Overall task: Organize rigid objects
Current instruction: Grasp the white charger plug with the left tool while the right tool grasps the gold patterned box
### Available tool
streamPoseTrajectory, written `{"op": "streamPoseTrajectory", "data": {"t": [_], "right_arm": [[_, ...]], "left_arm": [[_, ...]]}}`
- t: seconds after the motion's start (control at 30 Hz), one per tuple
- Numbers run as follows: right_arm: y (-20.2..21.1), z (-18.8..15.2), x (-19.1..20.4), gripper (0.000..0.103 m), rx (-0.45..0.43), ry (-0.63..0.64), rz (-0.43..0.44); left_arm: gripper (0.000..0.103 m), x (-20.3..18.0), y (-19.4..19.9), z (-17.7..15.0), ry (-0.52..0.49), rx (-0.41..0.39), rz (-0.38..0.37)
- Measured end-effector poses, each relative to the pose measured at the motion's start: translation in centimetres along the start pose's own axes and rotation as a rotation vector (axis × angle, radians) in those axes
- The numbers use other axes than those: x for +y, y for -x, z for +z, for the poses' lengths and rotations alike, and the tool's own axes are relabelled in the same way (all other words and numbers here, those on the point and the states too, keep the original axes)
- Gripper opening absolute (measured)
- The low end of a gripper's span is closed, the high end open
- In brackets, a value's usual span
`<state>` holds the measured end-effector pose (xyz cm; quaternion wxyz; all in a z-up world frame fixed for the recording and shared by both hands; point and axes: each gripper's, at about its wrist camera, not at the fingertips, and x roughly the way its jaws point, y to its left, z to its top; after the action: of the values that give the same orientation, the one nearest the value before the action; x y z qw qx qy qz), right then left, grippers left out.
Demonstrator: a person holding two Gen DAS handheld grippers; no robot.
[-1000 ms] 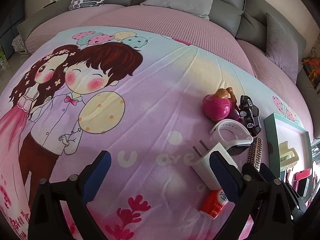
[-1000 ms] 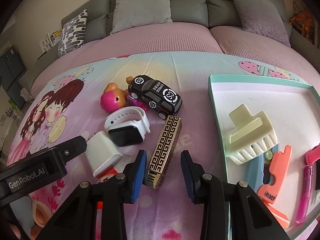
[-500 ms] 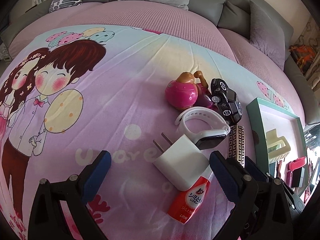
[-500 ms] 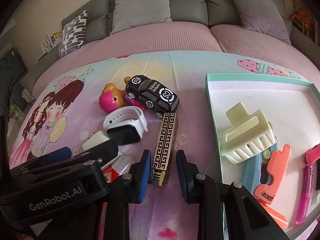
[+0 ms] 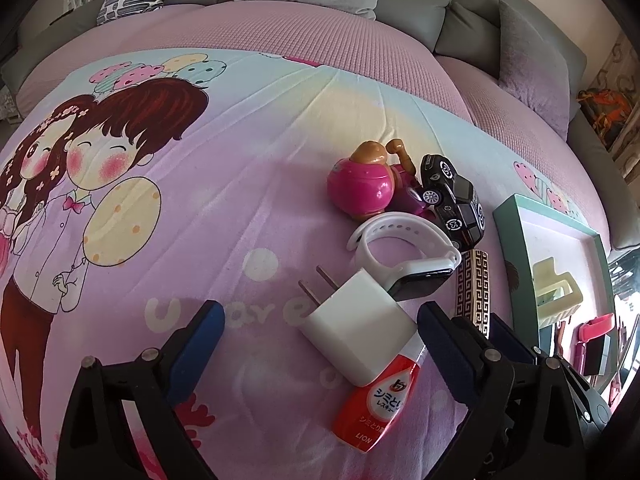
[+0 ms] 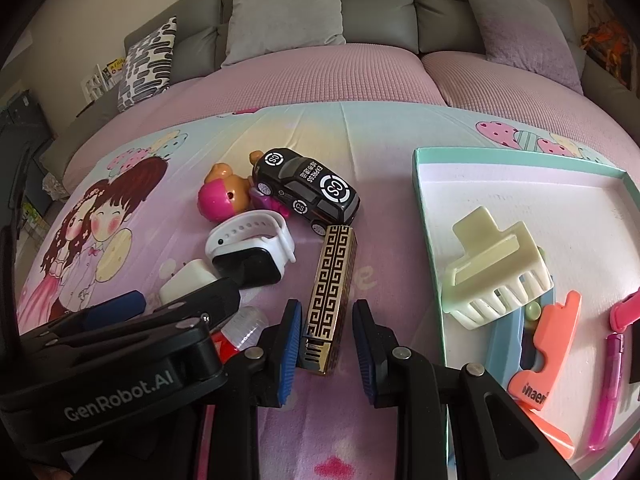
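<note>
A gold-and-black patterned box lies on the printed sheet; my right gripper straddles its near end, jaws narrowly open, not gripping. A white charger plug lies on a red tube, between the wide-open jaws of my left gripper. A white smartwatch, pink doll toy and black toy car lie beyond. The teal-rimmed tray at the right holds a cream hair claw.
The tray also holds an orange clip, a pink pen and a blue item. Grey cushions and the sofa back line the far edge. The left gripper's body crowds the right view's lower left.
My left gripper has moved right until the charger and red tube lie between its jaws. My right gripper has moved forward onto the patterned box and its jaws have narrowed.
</note>
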<state>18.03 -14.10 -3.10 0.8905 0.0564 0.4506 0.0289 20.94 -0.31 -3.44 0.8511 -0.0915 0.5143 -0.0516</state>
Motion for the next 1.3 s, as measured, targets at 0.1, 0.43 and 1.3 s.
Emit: {"op": "streamPoseTrajectory", "data": {"t": [0.1,0.43,1.3], "right_arm": [[0.0,0.0,0.0,0.028,0.0,0.0,0.001],[-0.1,0.0,0.1,0.028,-0.002,0.009,-0.007],[-0.7,-0.2,0.9,0.028,-0.01,0.079,-0.065]], "left_arm": [[0.09,0.5,0.2,0.1,0.009,-0.006,-0.002],[0.088,2.8,0.8,0.2,0.09,0.0,0.003],[0.078,0.8,0.2,-0.3,-0.03,0.02,0.08]]}}
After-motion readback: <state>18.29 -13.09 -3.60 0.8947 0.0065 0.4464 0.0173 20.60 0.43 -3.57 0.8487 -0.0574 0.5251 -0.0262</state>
